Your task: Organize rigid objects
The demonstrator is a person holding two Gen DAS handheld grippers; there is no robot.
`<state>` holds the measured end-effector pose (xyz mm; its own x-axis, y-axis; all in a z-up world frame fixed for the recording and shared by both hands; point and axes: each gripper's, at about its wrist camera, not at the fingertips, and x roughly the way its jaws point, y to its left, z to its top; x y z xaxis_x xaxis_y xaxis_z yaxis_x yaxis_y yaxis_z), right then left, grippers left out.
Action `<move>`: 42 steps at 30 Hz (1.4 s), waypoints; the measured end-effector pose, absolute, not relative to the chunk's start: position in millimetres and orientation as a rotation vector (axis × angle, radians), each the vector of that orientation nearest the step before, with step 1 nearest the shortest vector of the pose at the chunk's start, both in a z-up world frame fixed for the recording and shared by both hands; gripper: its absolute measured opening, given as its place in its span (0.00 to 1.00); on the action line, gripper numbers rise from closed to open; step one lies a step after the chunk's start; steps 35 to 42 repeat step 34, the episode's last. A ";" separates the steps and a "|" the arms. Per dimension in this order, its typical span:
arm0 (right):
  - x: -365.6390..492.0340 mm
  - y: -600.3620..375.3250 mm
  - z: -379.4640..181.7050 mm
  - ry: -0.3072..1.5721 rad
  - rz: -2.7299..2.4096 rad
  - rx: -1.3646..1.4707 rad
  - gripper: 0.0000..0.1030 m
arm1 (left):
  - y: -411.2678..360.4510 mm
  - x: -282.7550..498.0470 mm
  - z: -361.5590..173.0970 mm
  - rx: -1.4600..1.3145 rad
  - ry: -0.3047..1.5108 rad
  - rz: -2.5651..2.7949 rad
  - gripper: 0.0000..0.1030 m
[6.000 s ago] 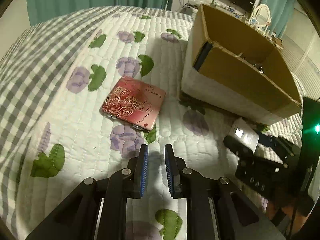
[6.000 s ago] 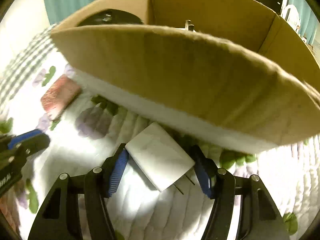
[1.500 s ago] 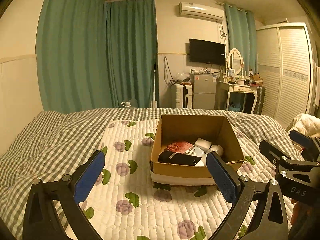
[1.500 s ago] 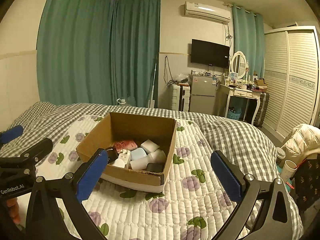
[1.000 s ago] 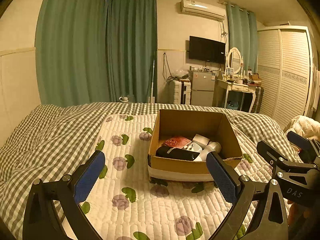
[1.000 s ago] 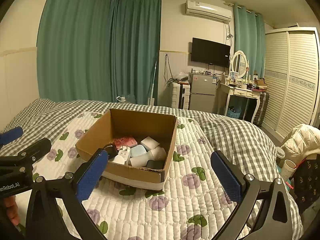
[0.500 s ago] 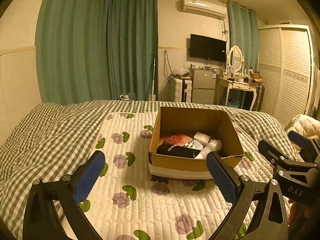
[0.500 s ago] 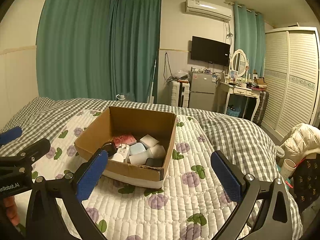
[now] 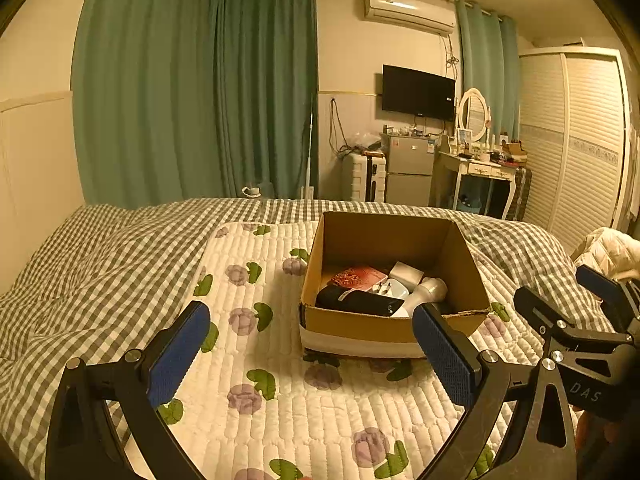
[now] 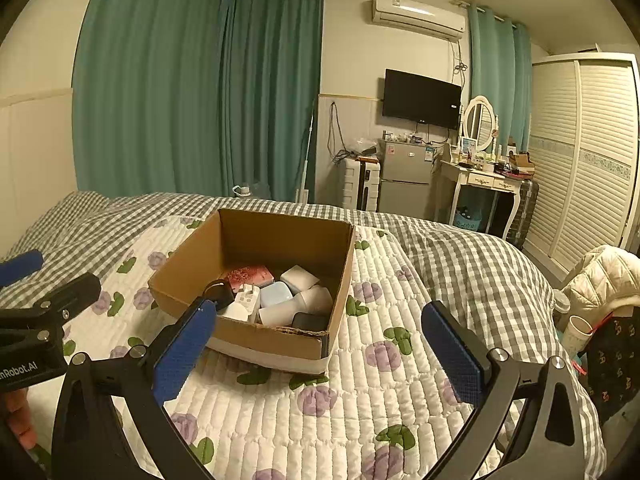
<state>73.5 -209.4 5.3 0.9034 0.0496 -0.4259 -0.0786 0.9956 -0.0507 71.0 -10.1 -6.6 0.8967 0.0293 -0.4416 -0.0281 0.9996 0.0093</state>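
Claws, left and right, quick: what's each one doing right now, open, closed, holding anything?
Left claw: wide open, holding nothing, short of the brown cardboard box.
Right claw: wide open, holding nothing.

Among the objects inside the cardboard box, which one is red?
The flat red case with the rose pattern, lying toward the back of the box; the others are white, pale blue or black.

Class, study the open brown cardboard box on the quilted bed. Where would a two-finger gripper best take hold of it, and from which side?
Grip the open brown cardboard box by its thin upright near wall, coming down from above with one finger inside and one outside. The whole box looks too wide to span, and that rim is exposed and faces the open right gripper.
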 end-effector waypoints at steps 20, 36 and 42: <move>76.8 -207.1 0.3 0.450 0.062 -0.071 1.00 | -9.4 68.7 -4.3 0.011 0.448 0.034 1.00; 78.2 -208.3 -2.0 0.463 0.054 -0.066 1.00 | -9.8 71.5 -13.7 0.013 0.474 0.040 1.00; 78.2 -208.3 -2.0 0.463 0.054 -0.066 1.00 | -9.8 71.5 -13.7 0.013 0.474 0.040 1.00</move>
